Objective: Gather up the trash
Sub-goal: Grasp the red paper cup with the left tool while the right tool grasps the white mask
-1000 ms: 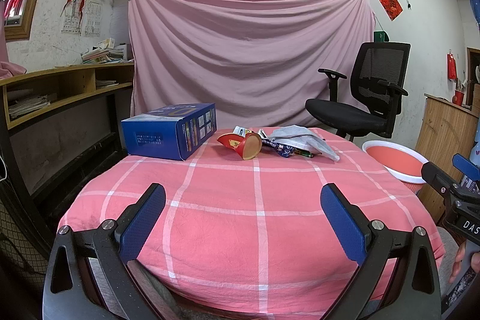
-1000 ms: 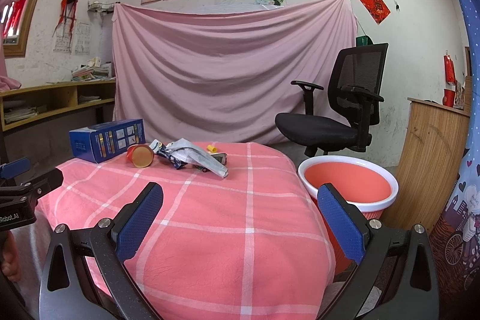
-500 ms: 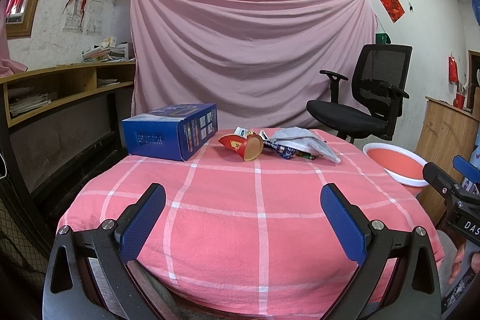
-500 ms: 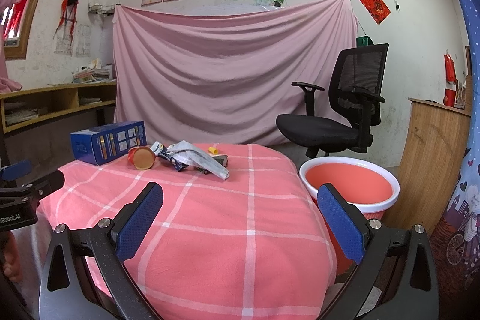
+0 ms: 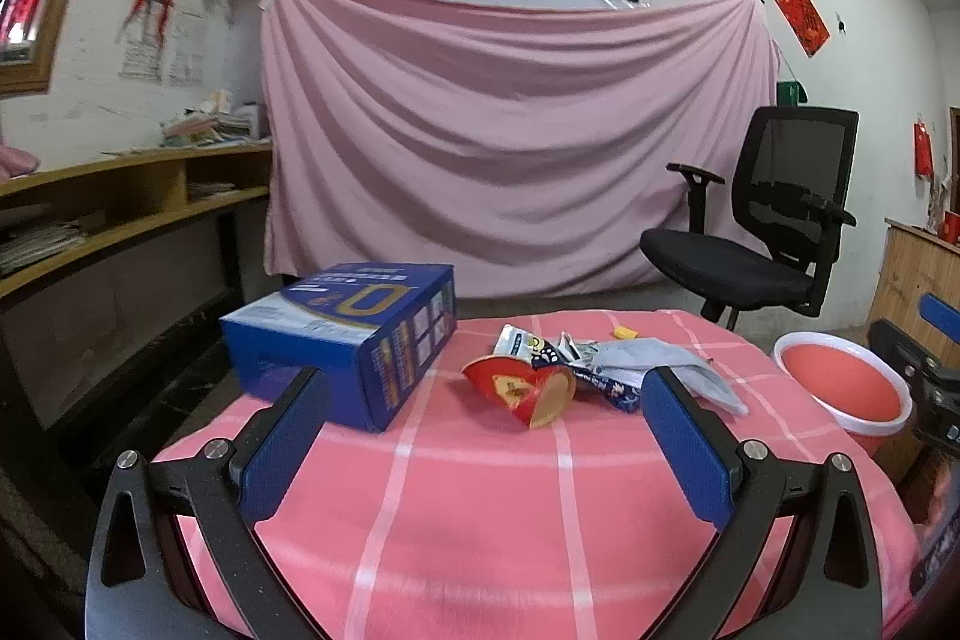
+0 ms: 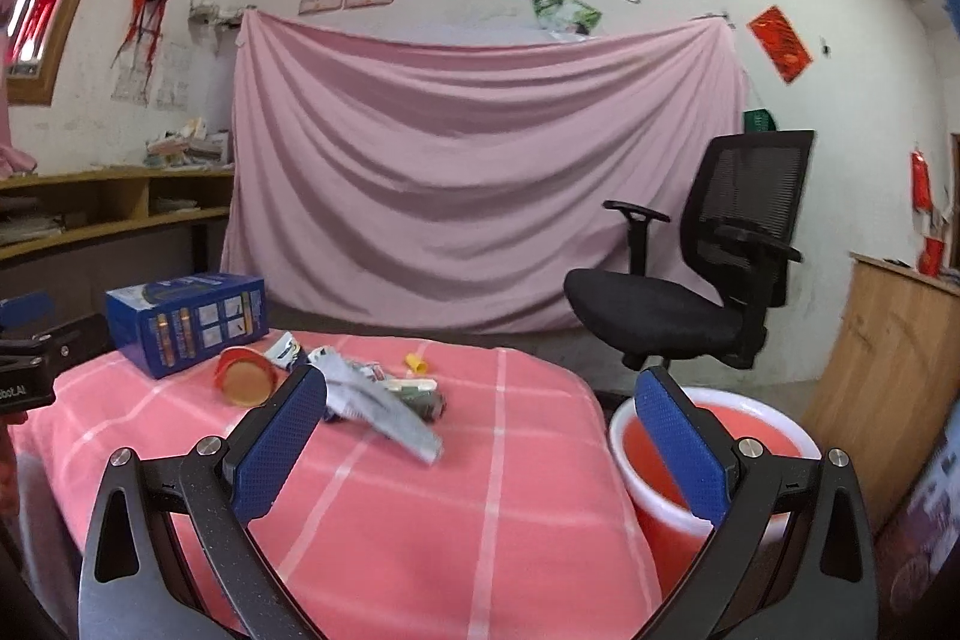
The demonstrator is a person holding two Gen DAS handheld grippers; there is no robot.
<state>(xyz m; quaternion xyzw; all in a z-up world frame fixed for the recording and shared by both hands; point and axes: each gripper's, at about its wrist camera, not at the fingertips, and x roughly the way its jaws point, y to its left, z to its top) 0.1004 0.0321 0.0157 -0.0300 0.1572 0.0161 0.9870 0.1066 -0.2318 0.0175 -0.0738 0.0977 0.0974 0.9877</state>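
- Left gripper (image 5: 480, 436): jaws spread wide, nothing between them; it hangs low over the near part of the pink checked tablecloth (image 5: 480, 520).
- Right gripper (image 6: 480, 436): jaws also wide apart and empty, with the red plastic basin with a white rim (image 6: 738, 436) just off the table edge on its right.
- Trash lies clustered mid-table: a tipped red paper cup (image 5: 528, 391), crumpled silver-and-blue snack wrappers (image 5: 552, 349), a flat grey foil bag (image 6: 384, 406) and a small yellow scrap (image 6: 417, 363).
- A blue cardboard box (image 5: 354, 334) sits just left of the cup.
- Judgement: step in hand is the approach; take the cup first with the left, closing across its wall gently, since it crushes easily.
- Pinch the foil bag at an edge; it looks limp and could slip.
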